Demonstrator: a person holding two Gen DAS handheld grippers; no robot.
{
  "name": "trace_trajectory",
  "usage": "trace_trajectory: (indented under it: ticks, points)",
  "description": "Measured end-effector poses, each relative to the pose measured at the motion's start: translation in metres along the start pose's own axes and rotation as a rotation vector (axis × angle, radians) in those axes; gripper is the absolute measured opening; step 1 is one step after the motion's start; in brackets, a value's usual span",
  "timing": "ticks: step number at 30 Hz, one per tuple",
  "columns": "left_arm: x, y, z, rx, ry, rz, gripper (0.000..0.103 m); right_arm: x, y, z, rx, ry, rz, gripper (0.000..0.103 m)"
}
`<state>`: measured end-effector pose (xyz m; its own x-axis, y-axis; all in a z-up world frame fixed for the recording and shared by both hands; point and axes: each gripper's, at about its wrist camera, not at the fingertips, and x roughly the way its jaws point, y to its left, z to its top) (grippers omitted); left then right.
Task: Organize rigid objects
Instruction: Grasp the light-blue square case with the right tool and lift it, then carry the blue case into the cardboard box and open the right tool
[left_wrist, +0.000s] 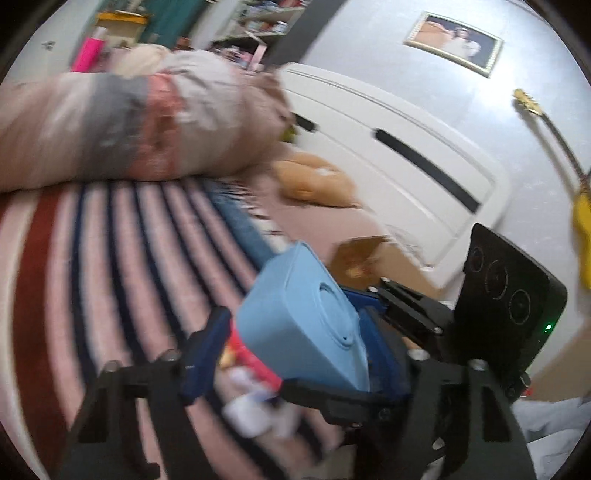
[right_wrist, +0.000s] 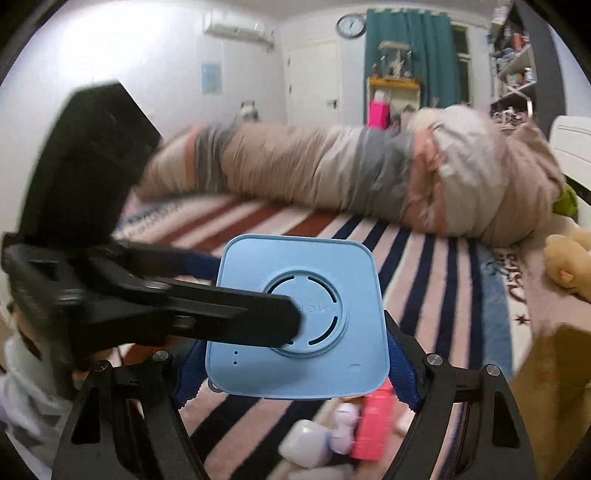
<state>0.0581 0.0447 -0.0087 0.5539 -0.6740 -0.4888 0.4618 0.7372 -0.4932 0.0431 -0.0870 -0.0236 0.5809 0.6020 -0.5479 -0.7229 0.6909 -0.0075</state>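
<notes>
Right claw is clamping the blue box by its side walls above the striped bed, w/ left claw pinching its face and back; looks rigid, light, smooth plastic, prob slippery, so side-wall grip seems best.

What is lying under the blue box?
Under the blue box, on the striped bedcover, lie a pink bottle and small white items. The box covers whatever lies directly beneath it.
</notes>
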Motion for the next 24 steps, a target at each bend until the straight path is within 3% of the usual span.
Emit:
trace_trajectory:
  ticks: [3, 7, 13, 18, 22, 24]
  points:
    - [0.028, -0.042, 0.020, 0.057, 0.023, -0.063, 0.047, -0.037, -0.030, 0.002, 0.035, -0.051, -0.032, 0.079]
    - [0.079, -0.099, 0.043, 0.136, 0.096, -0.070, 0.038, -0.079, -0.079, -0.011, 0.102, -0.071, -0.075, 0.079]
    - [0.173, -0.148, 0.052, 0.177, 0.270, -0.086, 0.037, -0.113, -0.160, -0.045, 0.224, 0.016, -0.142, 0.078]
    - [0.207, -0.159, 0.048, 0.198, 0.366, -0.049, 0.038, -0.110, -0.188, -0.060, 0.233, 0.096, -0.141, 0.077]
    - [0.213, -0.153, 0.046, 0.218, 0.384, 0.022, 0.059, -0.110, -0.194, -0.065, 0.224, 0.121, -0.196, 0.079]
    - [0.211, -0.149, 0.047, 0.216, 0.377, 0.033, 0.064, -0.112, -0.197, -0.067, 0.228, 0.111, -0.214, 0.087]
